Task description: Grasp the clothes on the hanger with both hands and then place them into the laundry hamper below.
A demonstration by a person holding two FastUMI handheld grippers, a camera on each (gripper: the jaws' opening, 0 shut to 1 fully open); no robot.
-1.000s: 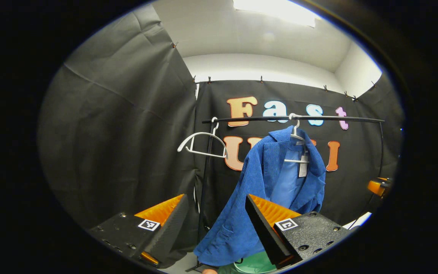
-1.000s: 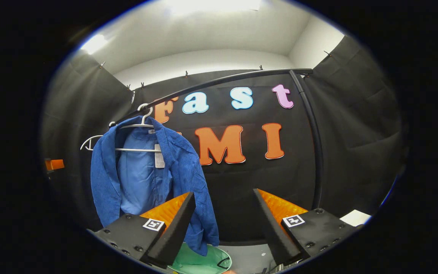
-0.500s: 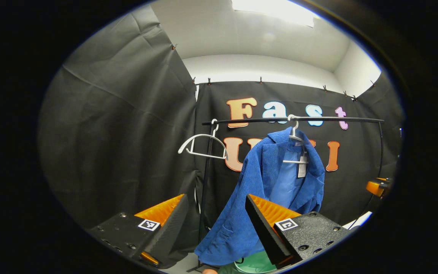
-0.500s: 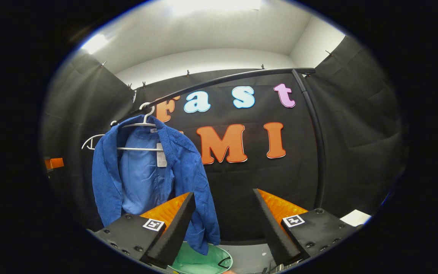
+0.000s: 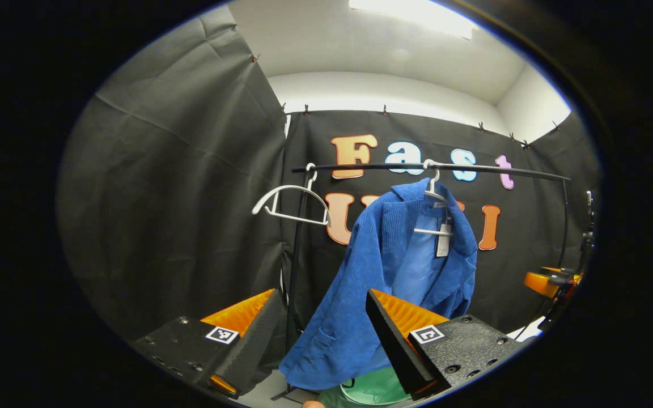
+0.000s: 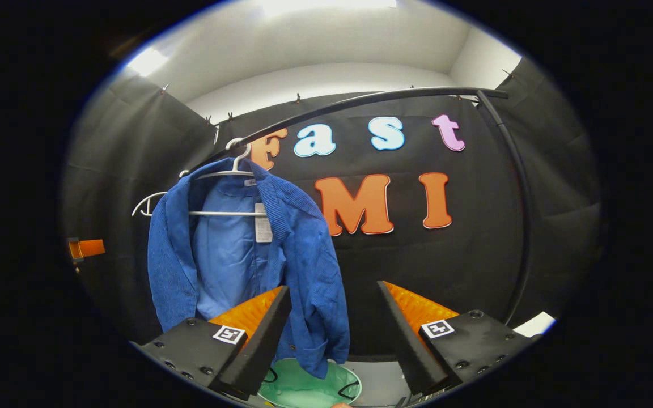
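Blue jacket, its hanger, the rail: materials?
Blue jacket: looks like corduroy, fine vertical ribs, matte; smoother, lighter lining inside.
Hanger: probably white plastic, thin moulded bars, slight sheen.
Rail: likely black-coated metal tube, thin, faint gloss.

A black clothes rail (image 5: 474, 170) spans the booth in front of the back wall — a horizontal bar carried on thin black uprights, one (image 5: 294, 266) at its left end in the left gripper view, another (image 6: 522, 209) curving down on the right of the right gripper view. A spare white hanger (image 5: 288, 205) hangs bare by its hook near the rail's left end, tilted. Black cloth (image 5: 179, 187) forms the walls, pinned along its top edge by small clips (image 5: 384, 110). Above it — a white wall (image 6: 326, 79) and ceiling with a bright light panel (image 5: 417, 14). A pale floor (image 6: 374, 377) shows at the bottom of the right gripper view.
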